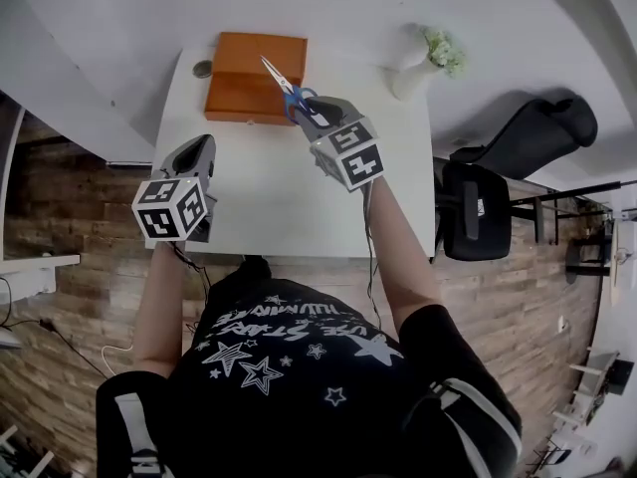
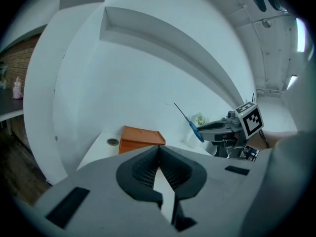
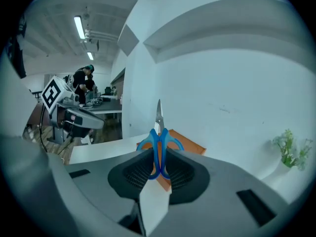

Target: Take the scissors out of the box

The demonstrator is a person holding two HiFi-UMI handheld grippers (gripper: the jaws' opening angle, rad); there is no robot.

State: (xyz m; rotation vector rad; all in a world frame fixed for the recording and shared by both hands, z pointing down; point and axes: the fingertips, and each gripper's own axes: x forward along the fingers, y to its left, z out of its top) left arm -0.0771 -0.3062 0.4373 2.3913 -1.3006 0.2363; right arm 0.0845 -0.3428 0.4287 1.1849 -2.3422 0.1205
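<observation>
**Scissors clear of the box, gripped in the right claw**

The orange box (image 1: 249,78) sits at the desk's (image 1: 269,197) far edge, towards the left corner. Only its flat top shows, so what's inside can't be told. A small round disc (image 1: 203,69) lies just beside it at that corner. A white vase (image 1: 410,76) with flowers stands at the far right corner.

Now the scissors (image 1: 276,75): they're out of the box and in the air above its right end. The right claw (image 3: 159,157) is narrowed onto the blue handles, pads pressing both sides, with the closed blades pointing out beyond the tips.

The left claw (image 2: 159,154) hangs over the desk's left edge, well apart from the box. Its pads meet at the tips, with nothing between them.
</observation>
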